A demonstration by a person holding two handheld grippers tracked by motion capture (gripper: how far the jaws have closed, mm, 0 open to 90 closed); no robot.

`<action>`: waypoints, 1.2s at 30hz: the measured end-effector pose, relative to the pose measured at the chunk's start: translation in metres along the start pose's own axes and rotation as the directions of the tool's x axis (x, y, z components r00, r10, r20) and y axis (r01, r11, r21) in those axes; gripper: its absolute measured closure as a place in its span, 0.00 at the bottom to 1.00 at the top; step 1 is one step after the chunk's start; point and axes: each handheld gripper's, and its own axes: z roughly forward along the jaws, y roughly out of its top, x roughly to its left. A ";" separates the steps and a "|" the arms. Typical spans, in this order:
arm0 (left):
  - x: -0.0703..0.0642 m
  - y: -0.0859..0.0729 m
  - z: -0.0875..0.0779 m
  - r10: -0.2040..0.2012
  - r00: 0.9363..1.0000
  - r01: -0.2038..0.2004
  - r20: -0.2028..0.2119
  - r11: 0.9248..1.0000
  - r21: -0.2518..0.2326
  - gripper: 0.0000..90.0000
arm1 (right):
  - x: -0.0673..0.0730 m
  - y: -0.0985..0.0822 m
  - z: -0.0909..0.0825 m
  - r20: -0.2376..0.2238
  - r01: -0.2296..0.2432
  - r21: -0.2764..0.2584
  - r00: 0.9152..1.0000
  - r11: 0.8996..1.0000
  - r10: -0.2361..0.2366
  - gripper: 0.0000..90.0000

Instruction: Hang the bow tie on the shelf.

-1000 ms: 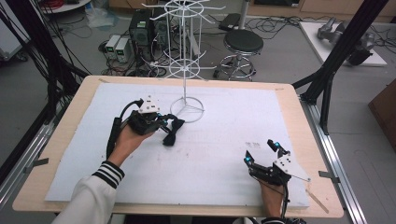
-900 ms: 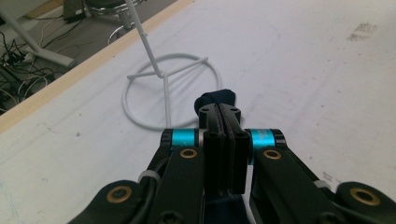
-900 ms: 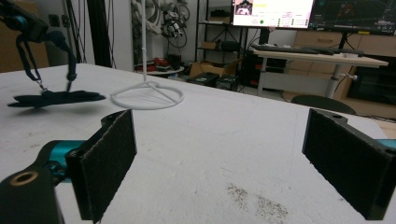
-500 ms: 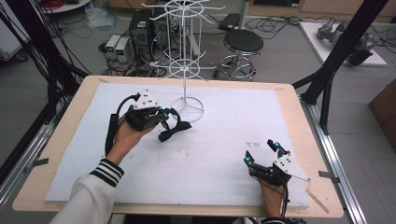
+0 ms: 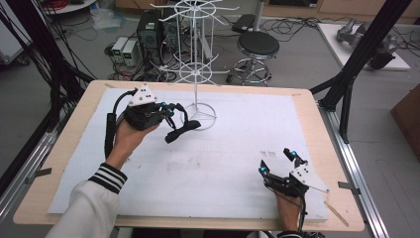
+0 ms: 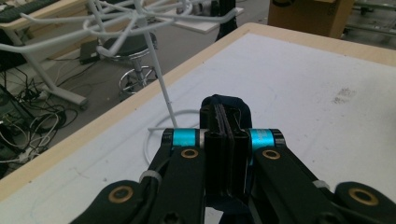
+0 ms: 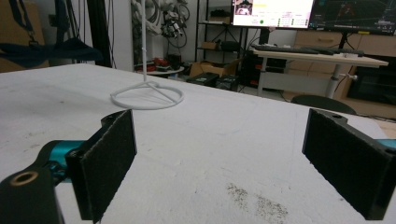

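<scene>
holding a dark strap (image 5: 179, 130) tight, the left claw (image 5: 167, 112) is up above the white sheet (image 5: 223, 163) on the desk (image 5: 69, 144), close to the ring foot of the white wire stand (image 5: 197, 74). its two jaws are squeezed together on the strap, with no gap to see between them. in the left gripper view the left claw (image 6: 223, 140) pinches a thin dark band, and a loop of the strap (image 6: 223, 106) pokes up just past the jaw tips. in the high view the strap curves out from the claw and hangs down to the right, and its low end is near the sheet, right next to the ring foot; i cannot tell if it touches the sheet. the person's left hand (image 5: 128, 140) grips the body of that claw, and a striped sleeve cuff (image 5: 106, 177) shows behind it. the right claw (image 5: 277, 162) rests low on the sheet near the front right corner of the desk, well apart from the strap. its jaws are wide open and hold nothing. in the right gripper view the right claw (image 7: 233, 168) has its two black pads far apart with bare sheet between them, and the ring foot of the stand (image 7: 146, 97) sits farther off on the sheet.
</scene>
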 end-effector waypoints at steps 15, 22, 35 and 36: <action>-0.007 0.032 -0.006 0.037 0.999 -0.037 0.008 0.998 -0.058 0.98 | 0.000 0.000 0.000 0.000 0.001 0.000 1.000 1.000 -0.001 0.10; -0.011 0.045 -0.001 0.044 0.999 -0.043 0.013 0.997 -0.069 0.98 | 0.000 0.000 0.000 -0.002 0.001 0.000 1.000 1.000 -0.001 0.10; -0.009 0.061 0.018 0.037 0.999 -0.036 0.011 0.997 -0.062 0.98 | 0.000 0.000 0.000 -0.004 0.003 0.001 1.000 1.000 -0.003 0.10; -0.009 0.062 0.019 0.032 0.999 -0.031 0.013 0.997 -0.065 0.98 | 0.000 0.000 0.000 -0.005 0.002 0.002 1.000 1.000 -0.002 0.10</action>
